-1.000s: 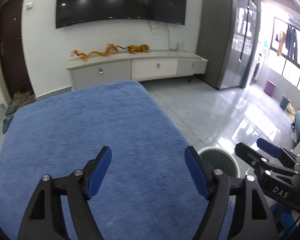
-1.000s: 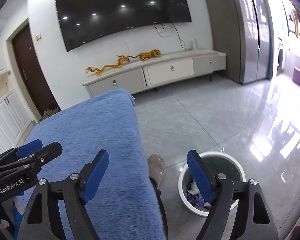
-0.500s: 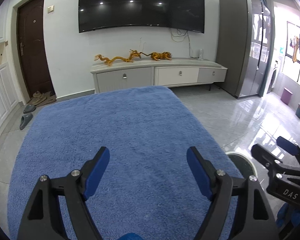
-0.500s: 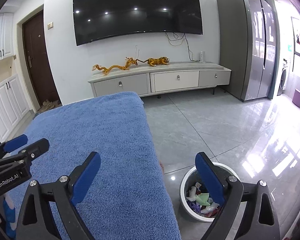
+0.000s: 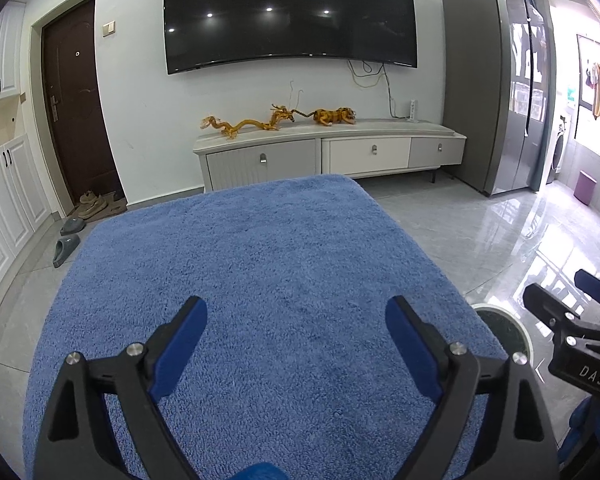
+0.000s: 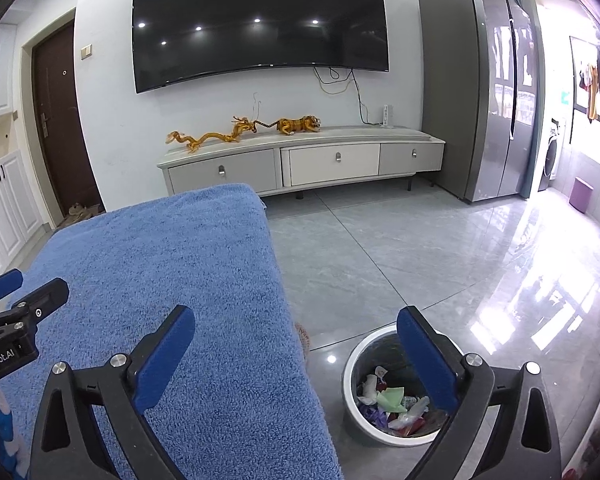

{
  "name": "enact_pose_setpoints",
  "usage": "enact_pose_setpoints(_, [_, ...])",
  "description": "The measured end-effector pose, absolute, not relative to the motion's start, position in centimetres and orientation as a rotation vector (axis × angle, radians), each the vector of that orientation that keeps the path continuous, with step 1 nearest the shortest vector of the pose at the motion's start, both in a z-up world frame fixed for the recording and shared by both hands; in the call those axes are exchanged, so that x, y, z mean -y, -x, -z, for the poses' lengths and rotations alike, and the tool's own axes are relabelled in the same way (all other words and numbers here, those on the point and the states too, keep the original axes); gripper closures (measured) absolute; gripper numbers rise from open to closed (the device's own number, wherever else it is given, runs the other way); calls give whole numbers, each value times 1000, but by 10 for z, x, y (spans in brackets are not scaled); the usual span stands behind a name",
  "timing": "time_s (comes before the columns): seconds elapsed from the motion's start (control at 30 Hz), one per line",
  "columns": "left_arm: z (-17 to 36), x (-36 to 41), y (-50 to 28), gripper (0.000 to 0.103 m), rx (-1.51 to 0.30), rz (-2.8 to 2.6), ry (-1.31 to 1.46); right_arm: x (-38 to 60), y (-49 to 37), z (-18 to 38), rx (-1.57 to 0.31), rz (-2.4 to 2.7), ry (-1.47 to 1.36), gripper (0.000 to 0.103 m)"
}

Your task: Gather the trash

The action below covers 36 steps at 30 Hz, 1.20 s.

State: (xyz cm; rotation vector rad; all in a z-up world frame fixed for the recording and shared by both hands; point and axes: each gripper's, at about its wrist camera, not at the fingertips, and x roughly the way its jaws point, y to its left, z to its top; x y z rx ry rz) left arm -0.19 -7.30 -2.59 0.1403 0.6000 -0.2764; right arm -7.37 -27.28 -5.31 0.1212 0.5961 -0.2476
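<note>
"DAS" reads on the right gripper [image 5: 580,312], "enRobot.AI" on the left gripper [image 6: 16,292], both just spread wide and empty over the blue towel-covered table [image 5: 260,260]; trash [image 6: 392,404] sits in the white bin [image 6: 350,380] on grey tile right of it.

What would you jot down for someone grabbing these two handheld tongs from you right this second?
Left tongs: open, nothing between them; the jaws have just been opening, above the blue towel.
Right tongs: open and holding nothing, jaws also just opening, spanning the towel's right edge and the bin.
Trash bin: on the floor just right of the towel, with crumpled wrappers and paper scraps already inside.
Done: that trash is in the bin.
Left: no trash shows on the towel in either view; check the parts of the surface these views do not cover.
</note>
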Motion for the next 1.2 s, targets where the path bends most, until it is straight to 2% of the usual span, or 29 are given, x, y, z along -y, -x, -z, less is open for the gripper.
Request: enact_pose_setpoints(1.2, [23, 77, 12, 2, -564, 281, -151, 273, 83, 45, -555, 266, -104, 0])
